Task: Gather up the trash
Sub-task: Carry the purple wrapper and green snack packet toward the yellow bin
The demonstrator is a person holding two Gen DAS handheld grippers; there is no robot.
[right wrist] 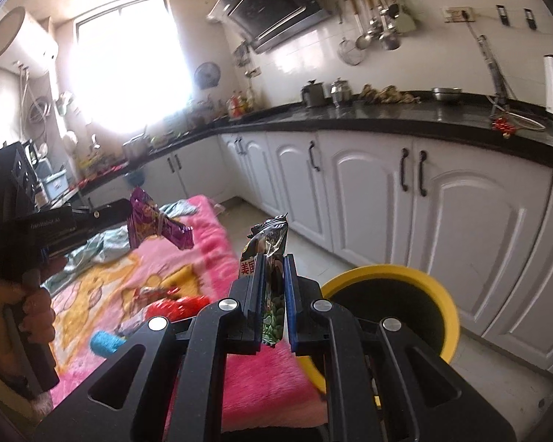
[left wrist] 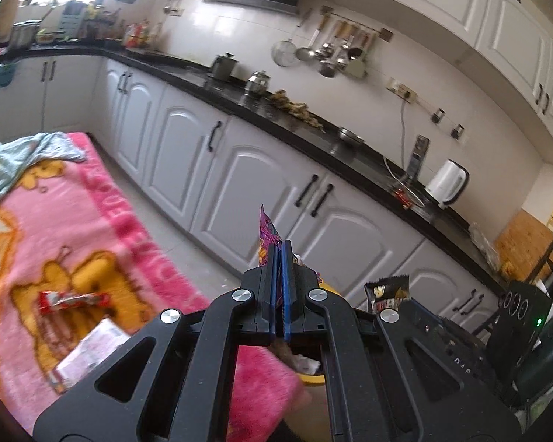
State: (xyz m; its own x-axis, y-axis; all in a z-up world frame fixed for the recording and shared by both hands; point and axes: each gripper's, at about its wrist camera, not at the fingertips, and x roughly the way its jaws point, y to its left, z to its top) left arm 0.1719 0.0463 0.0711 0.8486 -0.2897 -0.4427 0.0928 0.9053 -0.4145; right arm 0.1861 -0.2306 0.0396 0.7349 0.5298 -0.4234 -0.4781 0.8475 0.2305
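Purple wrapper (left wrist: 268, 229) pinched in left tongs (left wrist: 281, 254), seen edge-on from left cam; right cam shows it crumpled above pink blanket (right wrist: 217, 254). Dark snack pack (right wrist: 271, 258) clamped upright in right tongs (right wrist: 274, 269), just beside yellow bin (right wrist: 387, 270). Only left cam shows red wrapper (left wrist: 73, 300) & white packet (left wrist: 88, 350) on blanket; kettle (left wrist: 447, 183) on table (left wrist: 350, 154) behind.

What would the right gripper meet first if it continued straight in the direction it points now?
Probably the white cabinet doors under the black countertop. The right gripper, shut on a dark snack packet, points over the floor toward them. The yellow-rimmed bin sits lower right, seemingly below that line; depth is unclear.
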